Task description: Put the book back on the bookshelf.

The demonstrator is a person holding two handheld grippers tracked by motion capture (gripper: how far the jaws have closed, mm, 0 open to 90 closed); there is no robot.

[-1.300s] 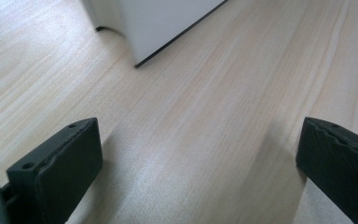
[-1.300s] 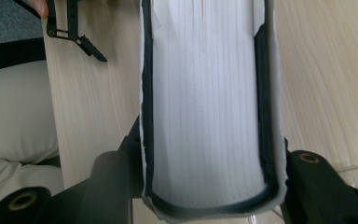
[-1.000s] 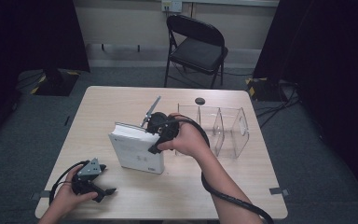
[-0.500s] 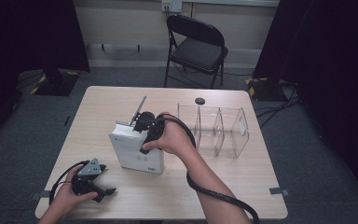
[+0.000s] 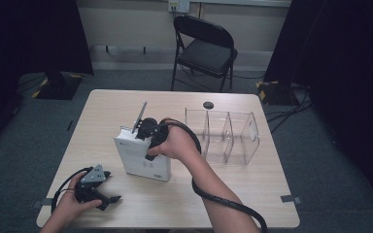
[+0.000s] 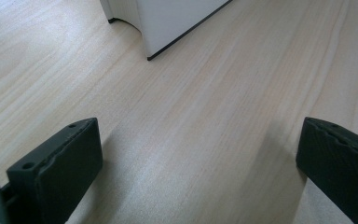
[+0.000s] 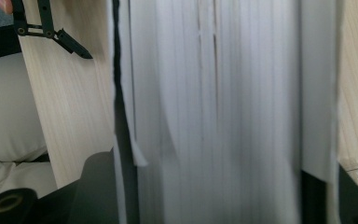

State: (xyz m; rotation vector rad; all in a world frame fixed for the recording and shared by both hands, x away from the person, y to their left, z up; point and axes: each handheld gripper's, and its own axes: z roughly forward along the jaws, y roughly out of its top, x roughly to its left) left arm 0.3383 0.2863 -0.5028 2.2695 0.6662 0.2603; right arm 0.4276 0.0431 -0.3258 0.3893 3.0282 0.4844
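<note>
A thick white book (image 5: 143, 160) stands on its edge near the middle of the table (image 5: 252, 194). My right gripper (image 5: 138, 137) comes down onto its top edge from the right. In the right gripper view the book's pages (image 7: 214, 93) lie between the jaws of that gripper (image 7: 223, 196), which have just been closing and press on both covers. At the table's front left corner my left gripper (image 5: 111, 185) rests in a hand. Its jaws (image 6: 191, 172) stand wide open over bare wood, with a corner of the book (image 6: 168, 18) farther off.
A clear plastic organiser (image 5: 223, 136) with three compartments stands right of the book. A small black disc (image 5: 208, 105) lies near the table's far edge. Beyond the table stands a black folding chair (image 5: 204, 48).
My right hand has shifted left along the top of the book and a little lower, and the book stands slightly further left. The left gripper has stayed where it was.
</note>
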